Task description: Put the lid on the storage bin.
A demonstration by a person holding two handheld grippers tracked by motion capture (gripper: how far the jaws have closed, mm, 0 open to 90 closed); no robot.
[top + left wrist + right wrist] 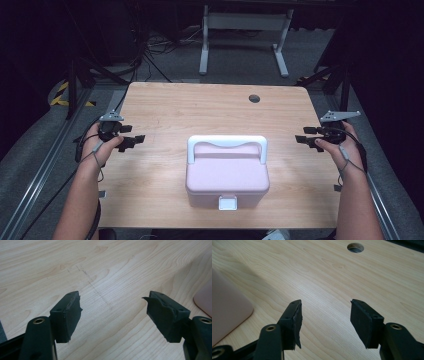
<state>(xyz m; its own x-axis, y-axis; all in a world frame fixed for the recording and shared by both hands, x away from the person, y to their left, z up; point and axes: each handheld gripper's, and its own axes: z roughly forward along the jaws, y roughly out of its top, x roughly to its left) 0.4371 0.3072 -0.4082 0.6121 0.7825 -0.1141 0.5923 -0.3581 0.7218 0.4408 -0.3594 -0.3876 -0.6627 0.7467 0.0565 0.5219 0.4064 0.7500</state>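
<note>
A pink box [227, 176] with a white carry handle [227, 143] and a white front latch [227, 202] stands closed near the table's front middle. My left gripper [134, 141] hovers at the left edge of the table, open, with nothing between its jaws; it also appears as the left gripper [113, 308] over bare wood, the pink box's corner [203, 300] at the right edge. My right gripper [303, 136] hovers at the right edge, open and empty. In the right gripper view the right gripper [325, 312] points over bare wood with the pink box [227, 307] at left.
The light wooden table [200, 107] has a round cable hole [254, 98] at the back right, seen also as the cable hole [355, 247]. Faint pencil lines [92, 285] cross the wood. A white desk frame [245, 30] stands on the floor behind.
</note>
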